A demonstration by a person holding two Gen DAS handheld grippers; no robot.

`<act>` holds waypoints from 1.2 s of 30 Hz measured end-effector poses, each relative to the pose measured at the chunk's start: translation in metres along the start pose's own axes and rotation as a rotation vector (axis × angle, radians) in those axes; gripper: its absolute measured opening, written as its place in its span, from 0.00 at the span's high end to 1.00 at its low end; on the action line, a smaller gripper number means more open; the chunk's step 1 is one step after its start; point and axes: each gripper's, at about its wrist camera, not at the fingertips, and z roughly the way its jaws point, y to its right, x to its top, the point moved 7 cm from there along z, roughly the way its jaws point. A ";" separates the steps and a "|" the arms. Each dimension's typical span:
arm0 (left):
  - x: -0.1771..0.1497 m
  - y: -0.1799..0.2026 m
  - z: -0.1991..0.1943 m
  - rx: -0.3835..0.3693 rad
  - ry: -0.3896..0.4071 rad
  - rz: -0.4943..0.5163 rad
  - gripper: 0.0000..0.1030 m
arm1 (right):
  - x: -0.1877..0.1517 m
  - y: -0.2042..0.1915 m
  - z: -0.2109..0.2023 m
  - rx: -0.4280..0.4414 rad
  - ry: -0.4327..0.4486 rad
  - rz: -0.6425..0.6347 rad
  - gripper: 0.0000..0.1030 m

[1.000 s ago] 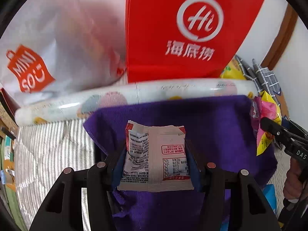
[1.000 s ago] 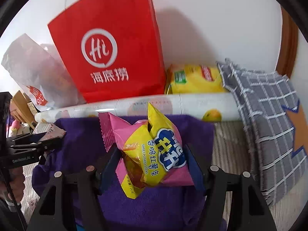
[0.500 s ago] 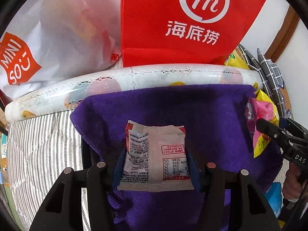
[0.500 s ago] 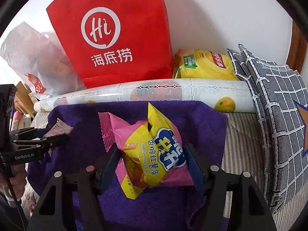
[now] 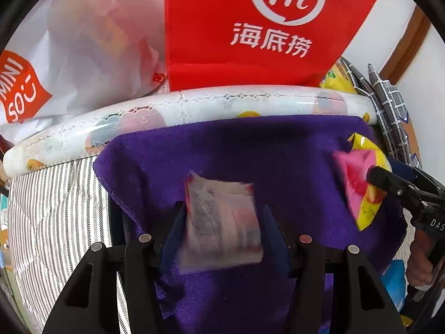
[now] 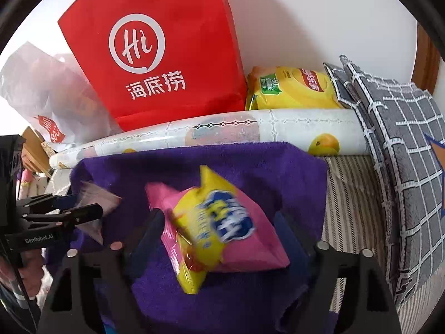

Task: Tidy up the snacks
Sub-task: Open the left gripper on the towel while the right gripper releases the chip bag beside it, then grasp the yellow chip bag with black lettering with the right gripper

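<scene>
My left gripper is shut on a pale snack packet with red edges, which looks blurred, over a purple towel. The right gripper has its jaws opening. A pink and yellow snack packet lies tilted and blurred between them, with a gap to each pad. In the left wrist view the right gripper comes in from the right with that pink and yellow packet. In the right wrist view the left gripper enters from the left with its pale packet.
A rolled printed sheet borders the towel's far edge. Behind it stand a red paper bag, a white plastic bag and a yellow chips bag. A grey checked cushion lies right. Striped bedding lies beside the towel.
The right jaws have spread and the pink and yellow packet has tipped and slipped lower between them. The pale packet has gone blurred. The right gripper reaches further into the left wrist view.
</scene>
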 end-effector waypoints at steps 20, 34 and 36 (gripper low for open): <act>0.006 0.038 -0.065 0.049 0.124 0.080 0.23 | -0.019 -0.024 -0.115 -0.215 0.116 -0.026 0.12; -0.048 0.073 -0.139 -0.085 0.219 0.100 0.23 | -0.117 -0.014 -0.204 -0.188 0.168 0.054 0.13; -0.063 0.069 -0.141 -0.051 0.205 0.099 0.23 | -0.131 -0.017 -0.207 -0.205 0.170 0.042 0.13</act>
